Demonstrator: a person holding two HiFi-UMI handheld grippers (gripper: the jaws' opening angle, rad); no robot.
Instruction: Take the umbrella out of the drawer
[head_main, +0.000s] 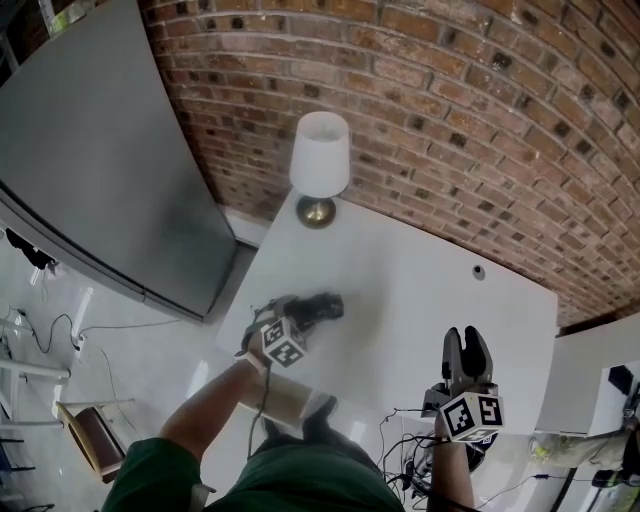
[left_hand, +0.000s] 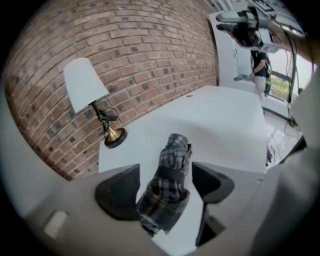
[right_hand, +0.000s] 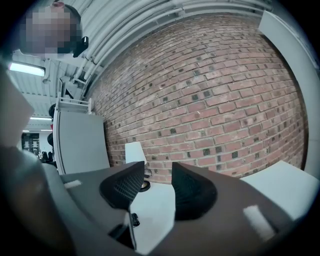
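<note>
The folded plaid umbrella lies on the white table, wrapped by its dark strap. My left gripper hangs over its near end, pointing steeply down. Its jaws stand wide on either side of the umbrella, and the pads do not touch the fabric. My right gripper hovers level near the table's front right edge. There is a narrow gap between its jaws and nothing in it. No drawer is in view.
A table lamp with a white shade and brass base stands at the table's far left corner, against the brick wall. A tall grey cabinet stands to the left. Cables lie on the floor below.
</note>
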